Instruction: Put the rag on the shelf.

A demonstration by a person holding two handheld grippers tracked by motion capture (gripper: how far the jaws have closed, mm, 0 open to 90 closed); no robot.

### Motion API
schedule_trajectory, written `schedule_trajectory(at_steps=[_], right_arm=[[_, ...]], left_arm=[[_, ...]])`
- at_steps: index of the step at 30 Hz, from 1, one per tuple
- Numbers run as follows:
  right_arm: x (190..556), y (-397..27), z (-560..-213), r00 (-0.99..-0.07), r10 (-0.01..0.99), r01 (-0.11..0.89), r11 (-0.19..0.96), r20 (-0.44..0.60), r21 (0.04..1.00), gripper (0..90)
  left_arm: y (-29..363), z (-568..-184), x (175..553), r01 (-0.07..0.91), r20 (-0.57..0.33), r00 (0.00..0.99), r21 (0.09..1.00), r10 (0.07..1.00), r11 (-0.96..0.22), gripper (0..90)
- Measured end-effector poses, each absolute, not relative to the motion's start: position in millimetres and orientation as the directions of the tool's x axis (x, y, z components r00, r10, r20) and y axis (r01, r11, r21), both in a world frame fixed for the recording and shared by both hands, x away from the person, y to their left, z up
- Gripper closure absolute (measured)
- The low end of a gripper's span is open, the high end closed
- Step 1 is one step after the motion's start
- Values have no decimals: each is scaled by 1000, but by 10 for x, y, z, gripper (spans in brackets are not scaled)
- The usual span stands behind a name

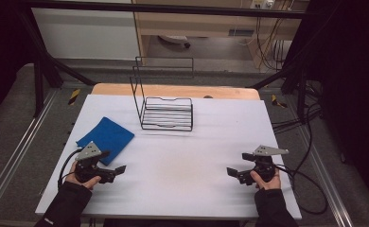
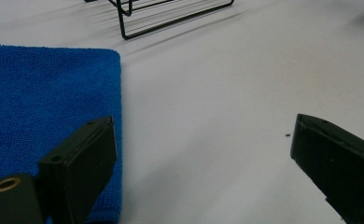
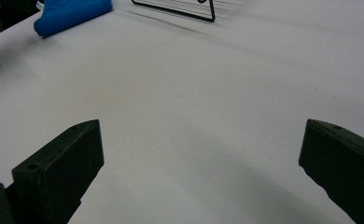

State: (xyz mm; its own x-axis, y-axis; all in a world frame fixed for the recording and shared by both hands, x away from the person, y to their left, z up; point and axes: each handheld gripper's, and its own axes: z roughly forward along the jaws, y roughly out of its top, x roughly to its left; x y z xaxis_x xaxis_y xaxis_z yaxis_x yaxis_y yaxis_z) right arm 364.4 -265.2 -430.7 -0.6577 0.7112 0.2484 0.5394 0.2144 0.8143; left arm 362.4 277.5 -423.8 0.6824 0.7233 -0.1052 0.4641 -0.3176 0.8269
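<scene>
Nearest the person, both hands rest low on the white desk (image 1: 173,175), one at each front corner. Left gripper (image 1: 118,171): fingers (image 2: 84,163) spread wide, nothing btwn them, tips aimed toward desk centre. Right gripper (image 1: 232,172): fingers (image 3: 63,168) also spread wide, empty, bare desk under them.

Key relation: the blue cloth (image 1: 106,137) lies just beyond & slightly to the left of the left gripper, near it but not touched as far as I can tell. In the left gripper view the cloth's near edge runs right past the left finger, which overlaps it in the picture; the gap btwn the fingers sits over bare desk to the cloth's right. The cloth is folded flat, roughly a diamond in the high view, long axis running diagonally from front-left to back-right. Left hand is clearly nearer; the right is well apart, across the desk.

My guess: next move is a short swing of the left gripper leftward & fwd to straddle the cloth's edge.

Farther back, mid-desk: black wire rack (image 1: 166,111), empty, apart from the cloth.
</scene>
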Motion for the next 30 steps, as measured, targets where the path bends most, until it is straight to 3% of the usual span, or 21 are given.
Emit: schedule_trajectory(at_steps=[13, 30], right_arm=[[3639, -2641, -4313, -657, 714, 545, 224, 245, 808, 6], [3648, -2622, -4325, -658, 713, 552, 239, 242, 799, 8]], left_arm=[[2796, -4201, 3695, 487, -73, 649, 805, 758, -339, 113], [2966, -4343, 3871, 577, -1, 572, 711, 820, -402, 469]])
